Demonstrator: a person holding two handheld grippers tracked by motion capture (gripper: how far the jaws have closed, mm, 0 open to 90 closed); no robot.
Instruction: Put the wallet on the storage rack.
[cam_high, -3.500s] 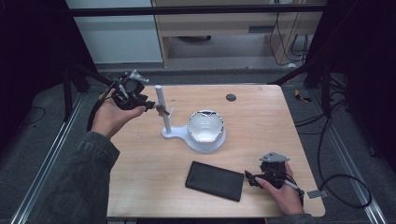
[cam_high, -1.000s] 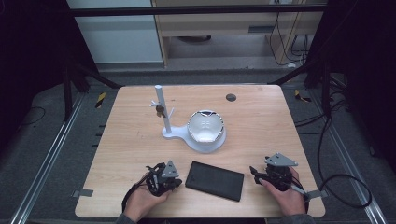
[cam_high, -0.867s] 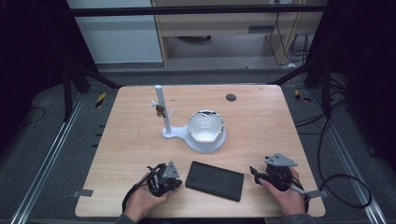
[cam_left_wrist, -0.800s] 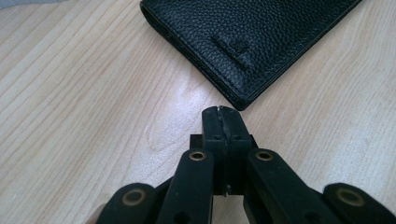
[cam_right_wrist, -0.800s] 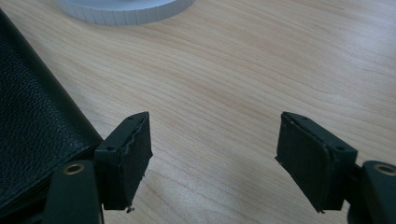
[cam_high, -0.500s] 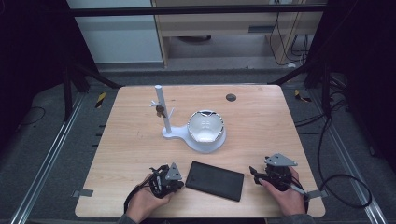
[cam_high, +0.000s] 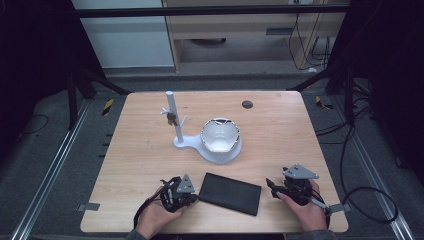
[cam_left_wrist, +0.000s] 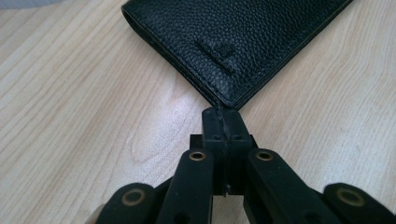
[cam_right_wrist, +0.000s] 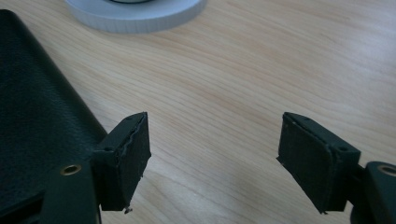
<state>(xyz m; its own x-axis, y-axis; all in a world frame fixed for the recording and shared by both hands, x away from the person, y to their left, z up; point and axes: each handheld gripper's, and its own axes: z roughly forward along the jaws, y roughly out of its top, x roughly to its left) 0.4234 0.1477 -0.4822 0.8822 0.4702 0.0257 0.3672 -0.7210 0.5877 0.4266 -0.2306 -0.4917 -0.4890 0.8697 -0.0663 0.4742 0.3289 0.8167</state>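
A black leather wallet (cam_high: 230, 193) lies flat near the table's front edge, between my two grippers. My left gripper (cam_high: 194, 193) rests on the table at the wallet's left end. In the left gripper view the jaws of that gripper (cam_left_wrist: 223, 115) are shut together, tips right at a corner of the wallet (cam_left_wrist: 243, 42), with nothing seen between them. My right gripper (cam_high: 273, 186) sits right of the wallet. In the right gripper view it (cam_right_wrist: 215, 149) stands wide open over bare wood, the wallet (cam_right_wrist: 37, 102) beside its left jaw.
A white stand (cam_high: 176, 142) with an upright post (cam_high: 172, 112) and a round white bowl (cam_high: 220, 136) occupies the table's middle; its base rim (cam_right_wrist: 140, 16) lies ahead of the right gripper. A small dark disc (cam_high: 246, 104) lies near the far edge.
The left hand has come down from beside the stand's post at the far left to the front edge, its gripper now against the wallet. The right gripper has stayed put.
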